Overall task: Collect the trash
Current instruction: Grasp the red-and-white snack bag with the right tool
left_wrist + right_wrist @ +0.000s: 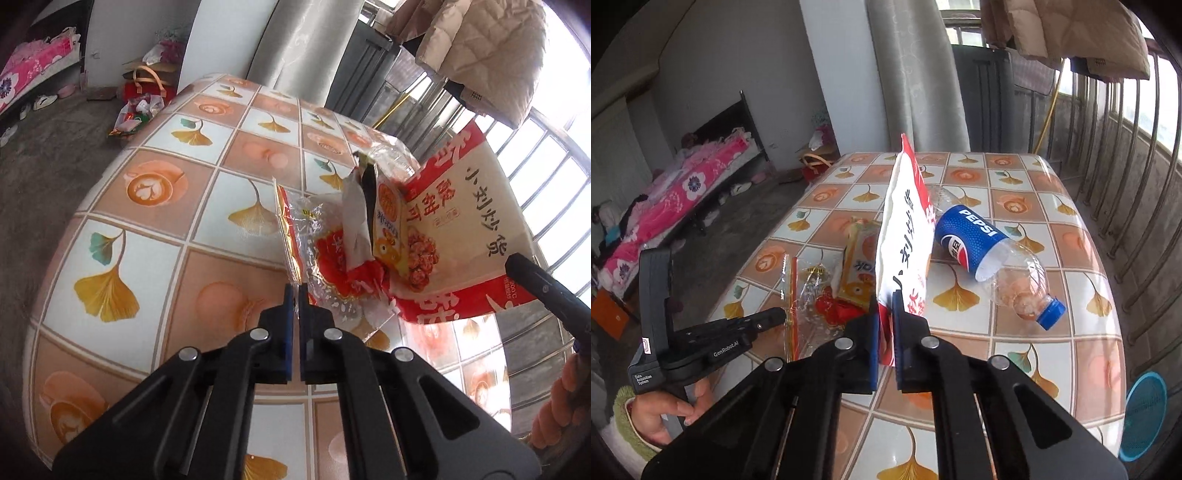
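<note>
So that both can be carried off together, the clear wrapper (295,236) is pinched by the left gripper (295,295) at frame centre, and the white snack bag (905,236) is clamped by the right gripper (885,306).

bottle (993,254) lying on table (1071,354), right of upright snack bag (905,236), wrappers (827,291) left

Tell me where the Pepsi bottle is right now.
In the right wrist view the Pepsi bottle lies on its side on the table, right of the big white-and-red snack bag, blue cap toward the camera.
</note>
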